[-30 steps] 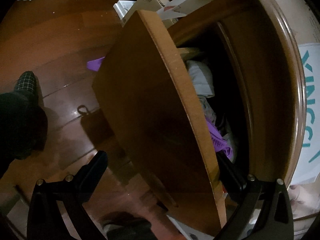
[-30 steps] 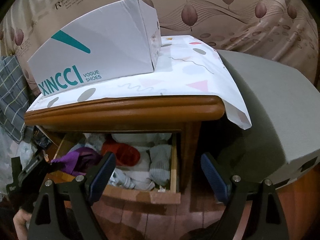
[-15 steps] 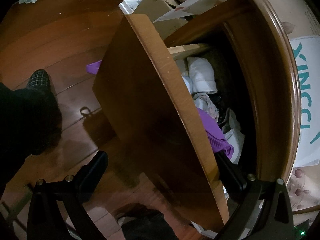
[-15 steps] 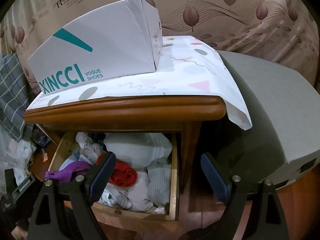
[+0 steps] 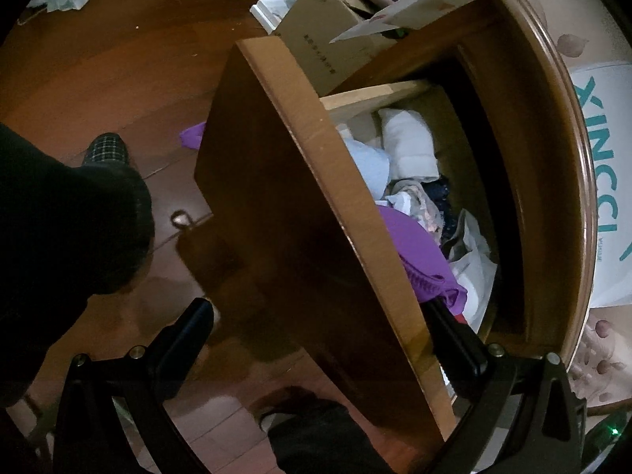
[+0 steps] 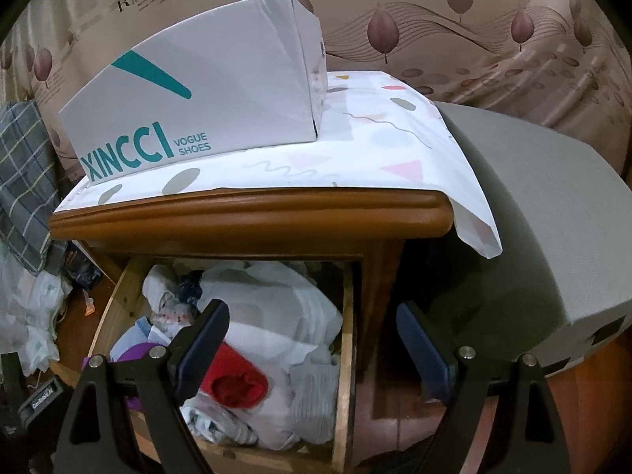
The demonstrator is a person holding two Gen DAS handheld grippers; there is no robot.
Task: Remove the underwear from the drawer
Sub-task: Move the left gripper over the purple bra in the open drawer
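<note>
Drawer pulled out under the cabinet top; clothes heaped inside. Right gripper hangs above the drawer's right half, fingers spread, grasping nothing; red bundle lies just below-left of it. Left gripper straddles the drawer front, jaws apart, one finger inside beside purple garment. Right arm has clearer descent; drawer's right wall close

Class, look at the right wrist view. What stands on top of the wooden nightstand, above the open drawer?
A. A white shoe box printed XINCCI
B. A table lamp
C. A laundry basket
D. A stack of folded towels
A: a white shoe box lettered XINCCI in teal sits on the patterned sheet covering the nightstand, above the open drawer.
</note>
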